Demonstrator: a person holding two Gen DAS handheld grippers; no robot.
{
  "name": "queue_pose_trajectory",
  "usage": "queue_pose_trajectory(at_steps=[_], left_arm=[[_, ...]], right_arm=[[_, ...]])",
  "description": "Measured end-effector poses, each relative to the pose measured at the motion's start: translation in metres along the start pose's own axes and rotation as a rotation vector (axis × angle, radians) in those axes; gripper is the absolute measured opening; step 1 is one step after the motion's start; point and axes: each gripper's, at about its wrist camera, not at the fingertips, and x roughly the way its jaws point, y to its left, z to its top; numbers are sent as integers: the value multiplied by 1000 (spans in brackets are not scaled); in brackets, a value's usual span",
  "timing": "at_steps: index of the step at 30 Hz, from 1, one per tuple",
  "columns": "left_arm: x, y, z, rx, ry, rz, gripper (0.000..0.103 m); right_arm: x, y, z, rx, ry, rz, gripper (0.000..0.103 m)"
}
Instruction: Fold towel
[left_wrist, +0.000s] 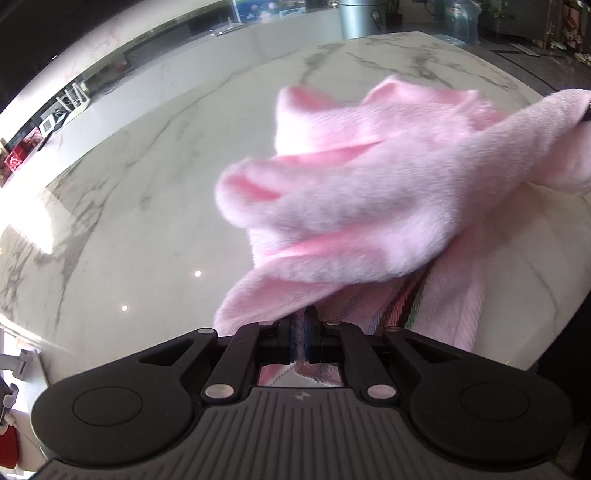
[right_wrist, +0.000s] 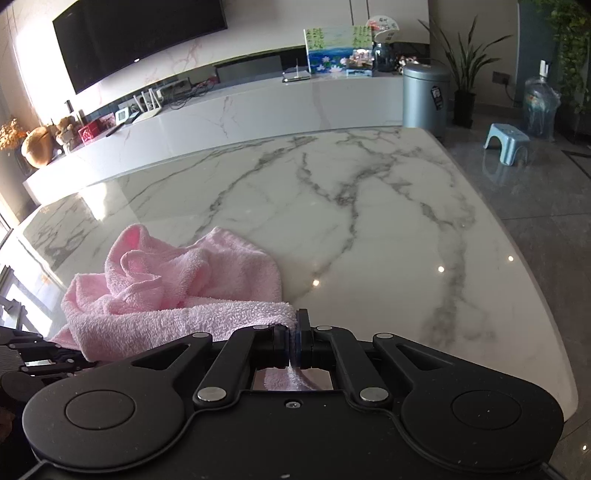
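A fluffy pink towel (left_wrist: 369, 206) hangs bunched and blurred above the marble table (left_wrist: 147, 221) in the left wrist view. My left gripper (left_wrist: 303, 332) is shut on its edge, near a striped band (left_wrist: 406, 306). In the right wrist view the same pink towel (right_wrist: 173, 291) lies crumpled at the left, partly lifted. My right gripper (right_wrist: 295, 339) is shut on a corner of it, the cloth pinched between the pads. Part of the left gripper (right_wrist: 33, 354) shows at the far left edge. The towel stretches between the two grippers.
The white marble table (right_wrist: 369, 221) spreads wide ahead and to the right of the towel. Beyond it run a long white counter (right_wrist: 258, 107), a grey bin (right_wrist: 424, 96), a blue stool (right_wrist: 506, 142) and a water bottle (right_wrist: 541, 107) on the floor.
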Motion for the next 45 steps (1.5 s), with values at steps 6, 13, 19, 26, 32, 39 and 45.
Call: queue_pose_trajectory(at_steps=[6,13,19,26,32,39,45], left_arm=[[-1,31,18,-88,-37,77,4],[-16,53,28,-76,-106,170,4],[-36,71,25,-81,-121,187,4],[-42,75,13,-62,-65,95,7],[-46,76,4,-79,-46,37,20],[-62,76,-5,-102,-40,-7,39],[-89,77,-2,-103,-82,-8,40]], right_arm=[[-7,-16,13,-5,-29,-101,1],[4,-21,15,-46,56,-101,1],[16,-2,-1,-163,244,-11,1],[20,6,-14,-184,311,15,7],[14,8,-20,-180,332,53,16],[-4,11,-21,-169,311,93,37],[-23,19,-9,-206,264,117,37]])
